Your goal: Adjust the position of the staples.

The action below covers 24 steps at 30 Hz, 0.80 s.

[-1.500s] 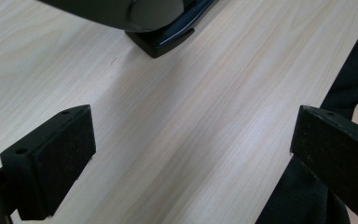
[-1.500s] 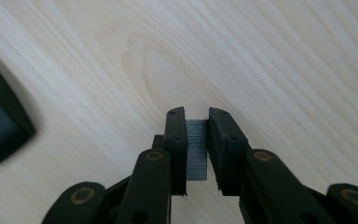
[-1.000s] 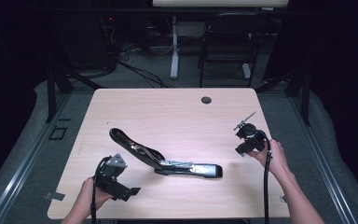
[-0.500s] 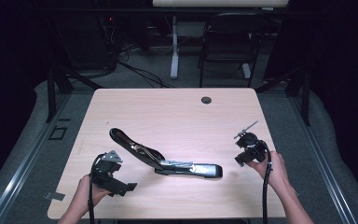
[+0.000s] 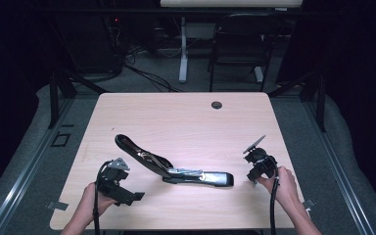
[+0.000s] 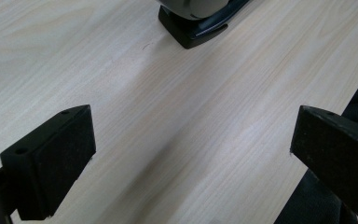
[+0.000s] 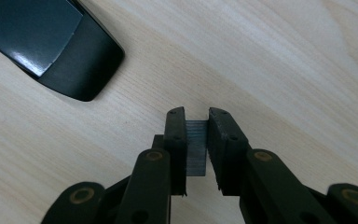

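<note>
An opened black and silver stapler lies mid-table, its top arm swung back to the left and its base pointing right. My right gripper hovers just right of the base's end, held by a hand. In the right gripper view its jaws are shut on a short grey strip of staples, with the stapler's dark end at the upper left. My left gripper sits near the front left edge. Its wide-apart pads hold nothing over bare wood, with the stapler's end ahead.
The light wooden table has a small round cable grommet near its far edge. Behind the table stand a dark chair and a white desk leg, with cables on the floor.
My right gripper has come down and toward the front edge, closer to the stapler's base end, still shut on the staples. The left gripper has barely moved.
</note>
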Each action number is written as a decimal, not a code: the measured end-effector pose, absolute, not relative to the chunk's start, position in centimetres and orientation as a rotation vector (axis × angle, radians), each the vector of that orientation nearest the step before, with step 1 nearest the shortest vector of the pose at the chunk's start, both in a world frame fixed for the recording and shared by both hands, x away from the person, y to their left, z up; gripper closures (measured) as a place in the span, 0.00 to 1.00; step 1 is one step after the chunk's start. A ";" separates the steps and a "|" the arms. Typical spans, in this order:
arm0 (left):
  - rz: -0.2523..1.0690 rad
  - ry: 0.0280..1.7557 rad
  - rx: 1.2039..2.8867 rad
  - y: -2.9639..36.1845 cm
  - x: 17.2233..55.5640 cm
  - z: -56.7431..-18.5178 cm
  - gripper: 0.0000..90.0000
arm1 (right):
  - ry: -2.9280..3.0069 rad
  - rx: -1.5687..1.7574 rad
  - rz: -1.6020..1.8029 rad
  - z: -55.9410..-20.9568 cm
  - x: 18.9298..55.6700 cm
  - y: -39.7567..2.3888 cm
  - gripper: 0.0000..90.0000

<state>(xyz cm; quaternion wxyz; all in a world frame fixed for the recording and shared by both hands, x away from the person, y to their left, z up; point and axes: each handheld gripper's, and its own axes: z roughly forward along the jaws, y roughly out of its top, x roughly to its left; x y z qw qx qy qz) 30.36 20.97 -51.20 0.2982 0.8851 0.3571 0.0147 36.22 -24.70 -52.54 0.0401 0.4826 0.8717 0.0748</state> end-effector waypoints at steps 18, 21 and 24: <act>0.009 0.945 2.358 20.8 30.5 -51.4 0.00 | 2.745 1.394 0.258 -52.8 37.2 -24.6 0.74; 0.005 0.946 2.362 20.8 30.6 -51.5 0.00 | 2.770 1.378 0.231 -52.9 37.4 -24.6 0.75; 0.002 0.947 2.365 20.8 30.6 -51.5 0.00 | 2.768 1.393 0.252 -53.1 37.5 -24.7 0.77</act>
